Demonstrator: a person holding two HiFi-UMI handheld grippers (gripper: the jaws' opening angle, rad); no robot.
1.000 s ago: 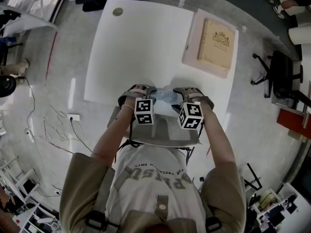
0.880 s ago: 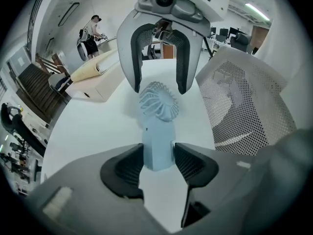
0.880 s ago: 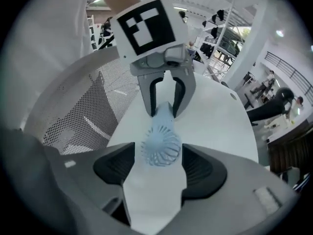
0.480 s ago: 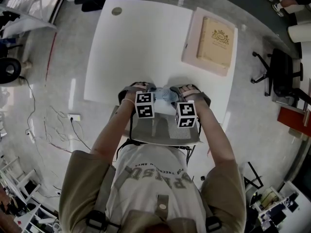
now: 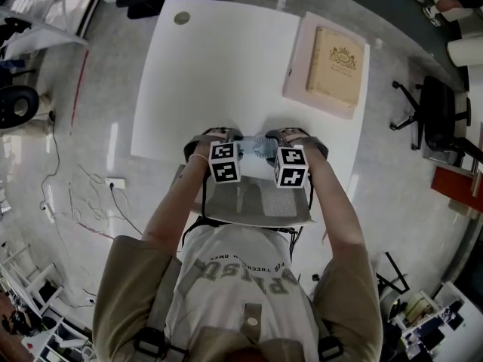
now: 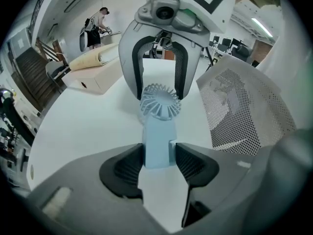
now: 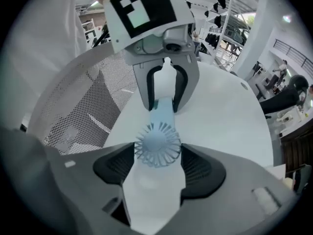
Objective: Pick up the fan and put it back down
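A small light-blue hand fan [image 5: 260, 146] is at the white table's [image 5: 219, 74] near edge, between my two grippers. In the left gripper view its handle [image 6: 159, 141] runs between my left gripper's [image 6: 159, 160] pads, which press on both sides. The round grille head [image 7: 157, 142] sits between my right gripper's [image 7: 157, 163] pads, touching each one. The two grippers face each other, left gripper [image 5: 235, 140] on the handle end and right gripper [image 5: 281, 138] on the head end. Whether the fan rests on the tabletop or hangs just above it is unclear.
A pink box with a beige cover [image 5: 328, 62] lies at the table's far right. A grey mesh chair seat [image 5: 256, 202] sits between the person and the table edge. A round cap [image 5: 182, 18] marks the far left corner. A black office chair [image 5: 441, 119] stands to the right.
My right gripper has shifted a little inward and toward the table, closing in on the fan's head. The left gripper has stayed put on the handle.
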